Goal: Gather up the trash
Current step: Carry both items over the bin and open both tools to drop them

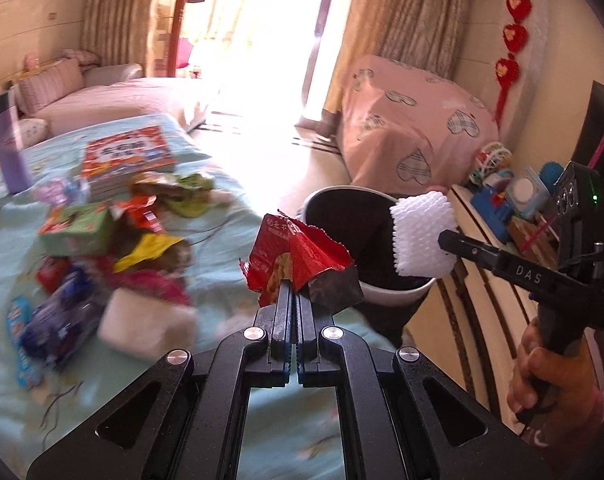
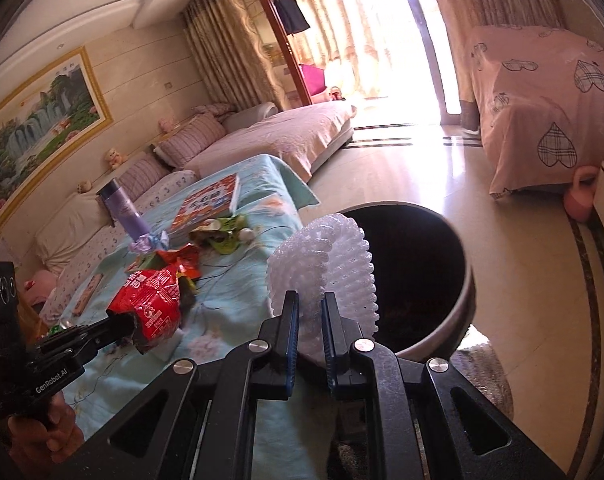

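- The pile (image 1: 102, 248) of wrappers, packets and a small green box lies at the left on the blue cloth (image 1: 206, 184), uncollected; most of the job looks still ahead.
- Behind the pile sit a book (image 1: 128, 154) and a purple bottle (image 1: 8, 148); whether these count as trash I cannot tell.
- A white pad (image 1: 150, 326) lies near the left gripper, blurred, also still on the cloth.
- The left gripper (image 1: 292, 292) is clamped on a red wrapper (image 1: 294, 256), jaws pressed together on its lower edge. The wrapper is in the air over the cloth's edge, just short of the bin.
- The bin (image 1: 397, 298) stands on the floor just beside the cloth's edge, its inside dark; what it already holds cannot be seen.
- The right gripper (image 2: 309, 312) is clamped on a white foam net (image 2: 333, 264), squeezed between the pads. The net hangs over the bin's near rim.
- Judging by this, both pieces are close to being dropped, the net nearer than the wrapper.
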`<control>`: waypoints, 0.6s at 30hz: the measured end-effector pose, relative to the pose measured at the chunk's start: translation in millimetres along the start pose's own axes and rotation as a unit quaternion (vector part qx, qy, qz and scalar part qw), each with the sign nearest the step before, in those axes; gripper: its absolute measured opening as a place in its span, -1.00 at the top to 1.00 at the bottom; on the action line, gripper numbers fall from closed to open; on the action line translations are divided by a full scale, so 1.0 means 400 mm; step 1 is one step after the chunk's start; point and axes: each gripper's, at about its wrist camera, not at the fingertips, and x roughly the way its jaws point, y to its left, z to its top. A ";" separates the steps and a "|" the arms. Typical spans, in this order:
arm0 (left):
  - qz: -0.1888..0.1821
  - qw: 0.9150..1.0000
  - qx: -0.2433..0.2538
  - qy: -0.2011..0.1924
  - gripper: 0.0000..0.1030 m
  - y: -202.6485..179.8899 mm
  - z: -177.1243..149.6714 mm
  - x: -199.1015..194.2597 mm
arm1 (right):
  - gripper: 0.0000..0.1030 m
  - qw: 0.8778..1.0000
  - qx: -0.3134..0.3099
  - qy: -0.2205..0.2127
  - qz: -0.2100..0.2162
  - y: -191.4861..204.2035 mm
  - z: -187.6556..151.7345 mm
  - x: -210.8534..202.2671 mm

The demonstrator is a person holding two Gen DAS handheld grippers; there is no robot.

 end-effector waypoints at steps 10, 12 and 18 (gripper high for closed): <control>-0.034 0.999 0.031 0.029 0.98 -0.110 0.090 0.129 | 0.78 1.000 0.004 0.012 -0.018 -0.070 0.042 0.038; -0.036 0.998 0.037 0.035 0.98 -0.125 0.100 0.156 | 0.78 1.000 0.004 0.015 -0.018 -0.079 0.048 0.047; -0.043 0.997 0.040 0.053 0.98 -0.143 0.116 0.224 | 0.77 0.999 0.008 0.028 -0.020 -0.110 0.058 0.088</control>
